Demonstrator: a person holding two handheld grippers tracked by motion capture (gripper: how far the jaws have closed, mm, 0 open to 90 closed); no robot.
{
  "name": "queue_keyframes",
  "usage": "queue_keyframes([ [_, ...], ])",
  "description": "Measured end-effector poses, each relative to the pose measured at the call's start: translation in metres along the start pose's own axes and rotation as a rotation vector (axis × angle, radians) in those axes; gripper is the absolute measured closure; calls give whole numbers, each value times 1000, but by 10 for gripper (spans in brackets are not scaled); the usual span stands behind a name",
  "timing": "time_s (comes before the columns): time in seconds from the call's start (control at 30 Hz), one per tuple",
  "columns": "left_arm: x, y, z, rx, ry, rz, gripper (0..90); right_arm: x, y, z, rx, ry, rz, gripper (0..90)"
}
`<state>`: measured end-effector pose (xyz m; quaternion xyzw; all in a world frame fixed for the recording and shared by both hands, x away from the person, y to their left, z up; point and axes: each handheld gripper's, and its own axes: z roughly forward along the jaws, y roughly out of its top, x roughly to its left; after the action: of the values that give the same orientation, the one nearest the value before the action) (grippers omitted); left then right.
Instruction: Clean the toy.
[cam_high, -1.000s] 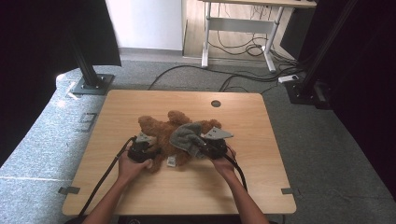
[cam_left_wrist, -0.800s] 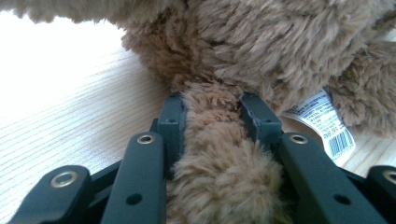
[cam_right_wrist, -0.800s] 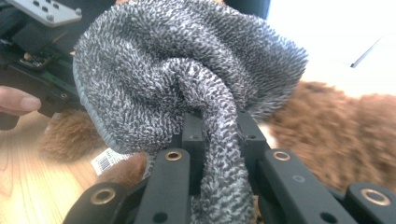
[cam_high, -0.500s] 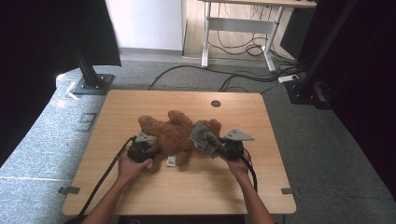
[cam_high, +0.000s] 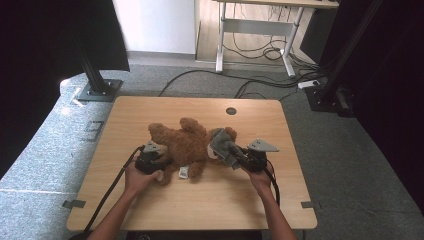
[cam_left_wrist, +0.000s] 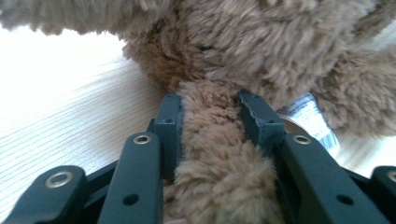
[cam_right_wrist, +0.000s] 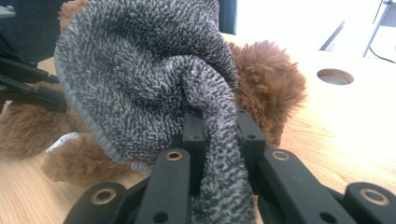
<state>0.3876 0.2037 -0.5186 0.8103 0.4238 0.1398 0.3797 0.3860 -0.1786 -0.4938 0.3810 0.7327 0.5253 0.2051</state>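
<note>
- The high view was fixed above the person's side of the table (cam_high: 150, 210). It faced forward and down, far enough back to take in the whole tabletop and the floor beyond it.
- The left gripper view rode on the left gripper (cam_left_wrist: 211, 109) and looked along its black jaws, low over the tabletop and very close to the teddy bear (cam_left_wrist: 261, 42).
- The right gripper view rode on the right gripper (cam_right_wrist: 219, 122) and looked along its jaws, close on the grey cloth (cam_right_wrist: 140, 74), with the round hole (cam_right_wrist: 335, 76) in the tabletop behind it.
- All three views shared the teddy bear; the high view placed it mid-table between both hands.
</note>
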Motion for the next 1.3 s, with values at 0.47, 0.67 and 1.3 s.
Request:
queue_keyframes([
  [0.47,-11,-9,-24,7,-56,-16,358,1,-1,0,-7,-1,1,783],
  [0.67,-13,-11,-22,28,-76,-18,328,7,4,-2,-37,19,-8,784],
  [1.3,-13,-15,-9,82,-15,3,548,87,24,49,-38,271,-94,786],
])
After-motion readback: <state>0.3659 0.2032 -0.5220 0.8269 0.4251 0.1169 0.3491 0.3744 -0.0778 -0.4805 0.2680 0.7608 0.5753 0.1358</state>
